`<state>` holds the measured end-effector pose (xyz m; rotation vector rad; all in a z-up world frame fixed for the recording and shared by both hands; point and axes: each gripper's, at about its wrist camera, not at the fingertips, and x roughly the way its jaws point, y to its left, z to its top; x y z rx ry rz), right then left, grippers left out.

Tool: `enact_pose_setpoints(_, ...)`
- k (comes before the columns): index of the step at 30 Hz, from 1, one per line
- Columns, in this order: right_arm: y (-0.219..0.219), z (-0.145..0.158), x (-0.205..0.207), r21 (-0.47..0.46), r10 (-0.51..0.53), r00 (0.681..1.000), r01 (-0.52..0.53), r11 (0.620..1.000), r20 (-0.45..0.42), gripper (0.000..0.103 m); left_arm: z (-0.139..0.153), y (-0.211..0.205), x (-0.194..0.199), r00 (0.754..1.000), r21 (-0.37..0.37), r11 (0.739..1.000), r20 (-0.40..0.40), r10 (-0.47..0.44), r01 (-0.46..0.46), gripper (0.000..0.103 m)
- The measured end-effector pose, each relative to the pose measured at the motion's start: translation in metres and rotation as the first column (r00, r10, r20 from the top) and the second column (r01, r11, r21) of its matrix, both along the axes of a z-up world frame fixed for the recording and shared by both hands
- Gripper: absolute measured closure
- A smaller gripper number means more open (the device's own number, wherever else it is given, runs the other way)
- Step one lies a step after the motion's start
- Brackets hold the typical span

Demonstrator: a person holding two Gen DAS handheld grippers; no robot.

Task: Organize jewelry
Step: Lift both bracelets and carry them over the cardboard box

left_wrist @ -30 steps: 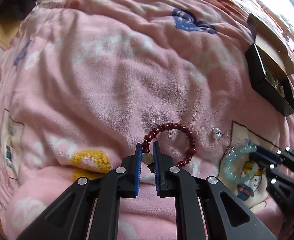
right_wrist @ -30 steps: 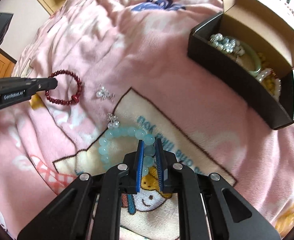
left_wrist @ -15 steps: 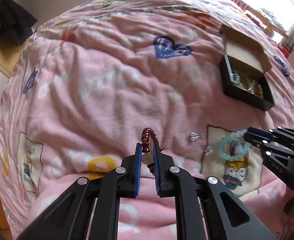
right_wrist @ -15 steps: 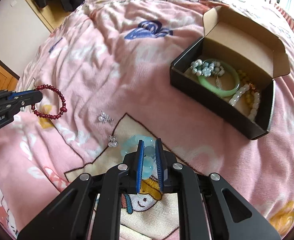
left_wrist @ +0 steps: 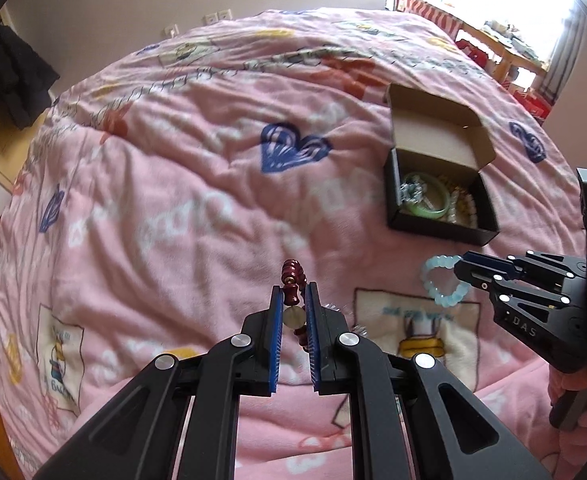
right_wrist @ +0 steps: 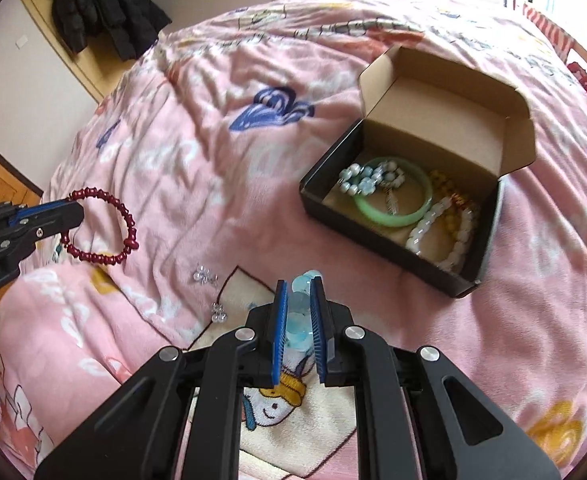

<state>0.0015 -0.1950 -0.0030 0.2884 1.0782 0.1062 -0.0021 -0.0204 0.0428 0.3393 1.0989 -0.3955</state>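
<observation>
Partly done: green bangle (right_wrist: pixel 393 200) and pale bead strands already in black box (right_wrist: pixel 385 240), centre right. Left gripper (left_wrist: pixel 293 300) clamping dark red bead bracelet (right_wrist: pixel 105 228); right gripper (right_wrist: pixel 298 292) clamping pale blue bead bracelet (left_wrist: pixel 443 284). Clear earrings (right_wrist: pixel 204 277) left on pink blanket (right_wrist: pixel 213 140), lower centre.

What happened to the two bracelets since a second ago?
Both got lifted off the pink blanket. The left gripper raised the dark red bead bracelet, and the right gripper raised the light blue bead bracelet; each now hangs in the air. Both grips stayed shut. The black box and the small clear earrings stayed put.
</observation>
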Motion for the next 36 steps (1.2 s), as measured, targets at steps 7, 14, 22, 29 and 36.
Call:
enact_pose_setpoints(7,-0.018,0.014,-0.002,0.014,-0.045,0.998,0.044,0.999,0.033,0.091,0.012,-0.022,-0.003,0.999,-0.013,0.999,0.029,-0.044,0.044,0.091)
enact_pose_setpoints(14,-0.036,0.031,-0.002,0.029,-0.084,0.994,0.082,0.996,0.075,0.091,0.021,-0.047,-0.004,0.995,-0.021,0.996,0.046,-0.090,0.091,0.091)
enact_pose_setpoints(22,-0.057,0.050,0.002,0.051,-0.133,0.983,0.128,0.991,0.129,0.090,0.027,-0.079,0.001,0.989,-0.022,0.991,0.064,-0.130,0.131,0.091)
enact_pose_setpoints(29,-0.092,0.052,0.003,0.055,-0.235,0.962,0.229,0.972,0.142,0.090,0.026,-0.107,0.006,0.985,-0.031,0.987,0.076,-0.152,0.155,0.091)
enact_pose_setpoints(36,-0.117,0.037,0.006,0.075,-0.313,0.941,0.306,0.949,0.124,0.090,0.020,-0.134,0.009,0.980,-0.030,0.982,0.072,-0.184,0.186,0.090)
